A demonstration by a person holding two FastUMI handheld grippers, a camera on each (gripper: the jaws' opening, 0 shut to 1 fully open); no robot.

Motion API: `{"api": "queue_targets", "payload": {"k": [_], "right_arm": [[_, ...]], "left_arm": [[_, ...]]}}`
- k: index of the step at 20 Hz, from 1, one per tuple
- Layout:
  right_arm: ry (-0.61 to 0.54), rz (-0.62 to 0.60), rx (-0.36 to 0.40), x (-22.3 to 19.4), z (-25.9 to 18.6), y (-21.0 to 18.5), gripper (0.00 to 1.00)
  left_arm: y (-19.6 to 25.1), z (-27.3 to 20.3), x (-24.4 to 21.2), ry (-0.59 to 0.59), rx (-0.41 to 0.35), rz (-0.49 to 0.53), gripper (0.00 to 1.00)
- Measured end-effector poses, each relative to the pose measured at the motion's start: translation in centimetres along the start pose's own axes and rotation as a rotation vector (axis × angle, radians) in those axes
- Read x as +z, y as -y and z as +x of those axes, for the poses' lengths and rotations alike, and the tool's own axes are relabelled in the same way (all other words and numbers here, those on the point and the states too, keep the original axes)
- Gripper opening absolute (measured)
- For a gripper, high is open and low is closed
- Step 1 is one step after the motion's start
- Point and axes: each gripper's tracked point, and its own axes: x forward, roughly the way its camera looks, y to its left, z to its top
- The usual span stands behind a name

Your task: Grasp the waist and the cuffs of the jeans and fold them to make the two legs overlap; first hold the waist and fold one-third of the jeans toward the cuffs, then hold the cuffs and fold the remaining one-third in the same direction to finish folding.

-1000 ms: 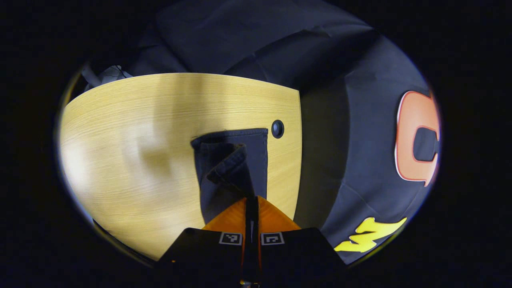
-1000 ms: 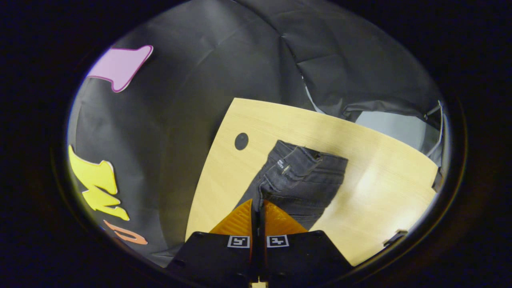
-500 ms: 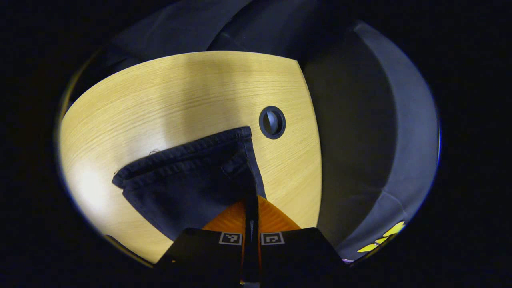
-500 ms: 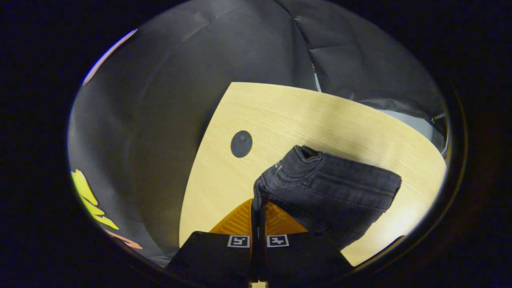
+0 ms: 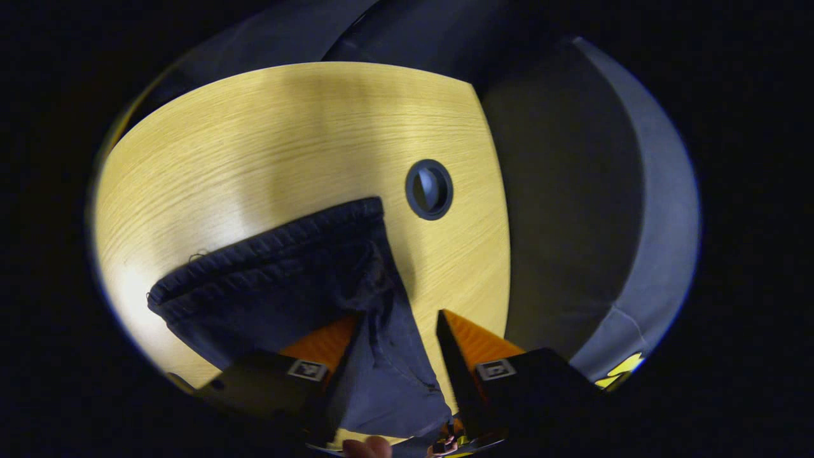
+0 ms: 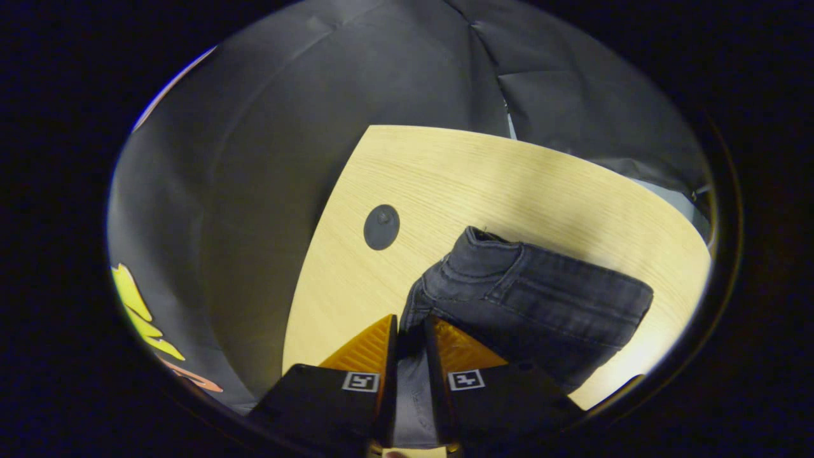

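Dark denim jeans lie on the pale wooden table (image 5: 254,140). In the left gripper view the hemmed cuff end (image 5: 286,280) rests on the wood, and a fold of it runs between the fingers of my left gripper (image 5: 400,313), which stand wide apart and open. In the right gripper view the waist end (image 6: 540,299) lies bunched on the table (image 6: 483,172). My right gripper (image 6: 409,318) sits at its near corner, its fingers a little apart with denim in the gap.
A round cable hole (image 5: 429,189) sits just beyond the cuffs near the table's edge, and the same hole (image 6: 381,227) lies left of the waist. Black cloth wall surrounds the table. A fingertip (image 5: 367,447) shows at the bottom.
Both ends of the jeans came down onto the table. The left gripper's fingers spread wide off the cuffs. The right gripper's fingers parted slightly at the waist.
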Motion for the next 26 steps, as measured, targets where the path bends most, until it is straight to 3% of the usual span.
{"api": "queue_targets", "payload": {"k": [1,2,4,6,7,8,9,11,13,14,15,16,18,19,20,21,26], "right_arm": [[-0.001,-0.005,0.01,-0.1,-0.7,-0.2,0.29],[0.004,-0.013,0.024,-0.1,-0.8,-0.5,0.39],[0.054,-0.047,0.045,0.5,-1.7,-1.1,1.0],[0.103,-0.133,0.069,0.9,-4.5,-2.0,0.96],[0.139,-0.194,0.085,1.0,-6.1,-2.7,0.89],[0.186,-0.27,0.101,0.9,-7.9,-3.5,0.89],[0.244,-0.356,0.118,0.8,-9.7,-4.2,0.96],[0.353,-0.517,0.175,-0.3,-14.7,-5.7,0.96],[0.455,-0.682,0.21,-2.1,-19.2,-6.6,0.96],[0.518,-0.773,0.212,-2.9,-21.6,-6.6,0.96],[0.586,-0.851,0.199,-3.5,-24.0,-6.3,0.96],[0.635,-0.907,0.193,-4.2,-25.8,-6.1,0.96],[0.693,-0.959,0.19,-7.1,-29.1,-5.5,0.96],[0.711,-0.972,0.196,-8.6,-30.5,-5.1,0.89],[0.725,-0.981,0.194,-9.8,-31.4,-4.4,0.96],[0.735,-0.995,0.196,-11.0,-32.3,-3.8,0.97],[0.779,-0.969,0.199,-15.0,-36.2,0.2,0.98]], "left_arm": [[0.8,-0.6,0.5,0.011,0.017,0.014,0.75],[1.8,-1.3,0.9,0.014,0.014,0.023,0.95],[4.5,-3.2,2.1,0.036,-0.008,0.027,0.95],[8.1,-6.1,2.8,0.049,-0.042,0.052,0.96],[10.3,-8.0,2.9,0.063,-0.068,0.09,0.96],[12.8,-10.2,2.9,0.096,-0.094,0.16,0.96],[14.5,-12.1,2.8,0.129,-0.092,0.239,0.96],[19.2,-17.1,1.8,0.221,-0.119,0.439,1.0],[24.2,-22.4,0.0,0.315,-0.187,0.643,0.96],[23.7,-27.3,-1.1,0.379,-0.214,0.739,0.96],[26.6,-27.7,-7.4,0.442,-0.237,0.822,0.96],[24.2,-26.1,-5.0,0.498,-0.259,0.892,0.97],[26.6,-31.6,-9.3,0.586,-0.293,0.977,0.97],[26.9,-32.4,-9.2,0.629,-0.316,1.004,0.97],[26.1,-32.9,-9.7,0.676,-0.326,1.02,0.97],[26.0,-35.4,-11.6,0.719,-0.338,1.046,0.97],[22.9,-38.1,-17.3,0.844,-0.339,1.196,0.96]]}}
